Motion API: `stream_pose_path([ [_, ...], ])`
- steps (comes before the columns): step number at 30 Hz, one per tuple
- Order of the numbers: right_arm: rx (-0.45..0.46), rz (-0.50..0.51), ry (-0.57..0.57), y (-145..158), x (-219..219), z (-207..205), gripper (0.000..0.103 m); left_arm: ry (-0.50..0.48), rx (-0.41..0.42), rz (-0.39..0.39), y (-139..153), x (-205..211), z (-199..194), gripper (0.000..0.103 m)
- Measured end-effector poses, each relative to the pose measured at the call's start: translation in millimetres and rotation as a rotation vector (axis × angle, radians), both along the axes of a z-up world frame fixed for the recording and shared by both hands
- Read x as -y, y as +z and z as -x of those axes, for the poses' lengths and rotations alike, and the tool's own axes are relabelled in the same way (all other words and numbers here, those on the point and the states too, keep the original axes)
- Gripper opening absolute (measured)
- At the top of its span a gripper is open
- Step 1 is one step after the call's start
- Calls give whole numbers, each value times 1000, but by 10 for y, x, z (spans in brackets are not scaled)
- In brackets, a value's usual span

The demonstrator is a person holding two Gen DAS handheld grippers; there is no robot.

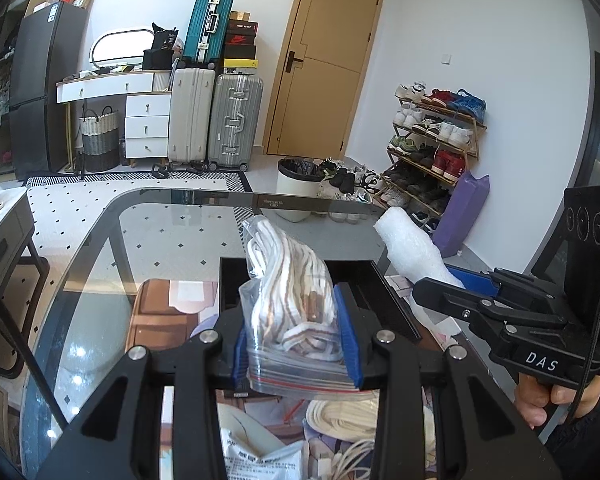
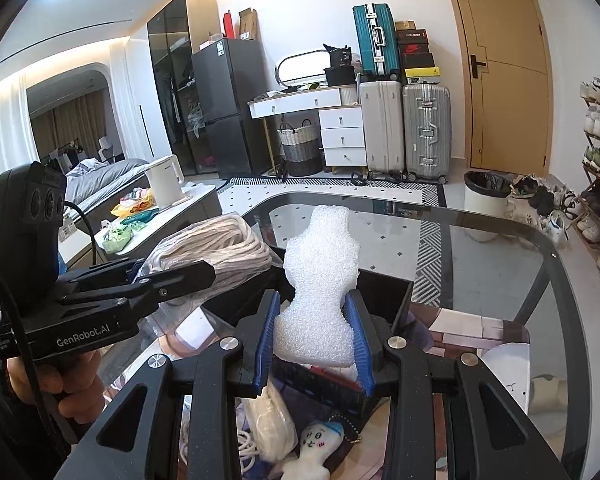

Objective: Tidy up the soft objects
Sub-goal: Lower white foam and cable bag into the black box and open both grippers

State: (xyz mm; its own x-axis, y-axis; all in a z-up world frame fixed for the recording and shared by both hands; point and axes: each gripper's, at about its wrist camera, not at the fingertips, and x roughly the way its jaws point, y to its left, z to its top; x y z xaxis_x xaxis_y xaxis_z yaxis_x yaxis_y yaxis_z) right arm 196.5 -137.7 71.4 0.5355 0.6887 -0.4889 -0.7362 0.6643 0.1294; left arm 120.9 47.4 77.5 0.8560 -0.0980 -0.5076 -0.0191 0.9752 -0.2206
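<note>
Two tools clamped — left tool (image 1: pixel 296 336) on bagged rope (image 1: pixel 296 300), right tool (image 2: pixel 314 344) on foam piece (image 2: pixel 320 280).

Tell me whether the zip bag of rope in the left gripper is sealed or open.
Sealed, it seems: the zip bag shows its red zip strip running flat and unbroken across the end between the left gripper's fingers.

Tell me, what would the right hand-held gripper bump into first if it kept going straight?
Probably the black box just ahead of the right hand-held gripper, which is shut on a white foam piece that would meet it first. Depth is unclear; it might pass above the box.
</note>
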Motion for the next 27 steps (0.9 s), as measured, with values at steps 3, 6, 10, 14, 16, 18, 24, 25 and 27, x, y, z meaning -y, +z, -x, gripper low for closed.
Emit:
stream_pose_path([
  [3, -10, 2, -2, -6, -22, -72, 34, 1, -6, -1, -8, -5, -74, 36],
  [6, -26, 8, -4, -38, -60, -142, 34, 0, -16, -2, -54, 16, -122, 36],
  [10, -44, 26, -1, -115, -115, -238, 34, -7, -39, -3, -131, 42, -202, 36],
  [14, -57, 43, 1, -208, -165, -311, 34, -11, -63, -4, -187, 79, -304, 36],
  [16, -61, 54, 4, -246, -194, -328, 34, -11, -70, -4, -216, 84, -334, 36],
  [18, -63, 66, 7, -295, -215, -341, 34, -11, -81, -10, -255, 100, -363, 36],
  [24, -86, 98, 19, -475, -277, -424, 34, 1, -133, -21, -436, 107, -448, 36],
  [25, -89, 104, 24, -509, -284, -433, 34, 3, -144, -23, -473, 106, -457, 36],
  [27, -97, 113, 27, -575, -301, -456, 34, 3, -145, -26, -506, 106, -457, 36],
])
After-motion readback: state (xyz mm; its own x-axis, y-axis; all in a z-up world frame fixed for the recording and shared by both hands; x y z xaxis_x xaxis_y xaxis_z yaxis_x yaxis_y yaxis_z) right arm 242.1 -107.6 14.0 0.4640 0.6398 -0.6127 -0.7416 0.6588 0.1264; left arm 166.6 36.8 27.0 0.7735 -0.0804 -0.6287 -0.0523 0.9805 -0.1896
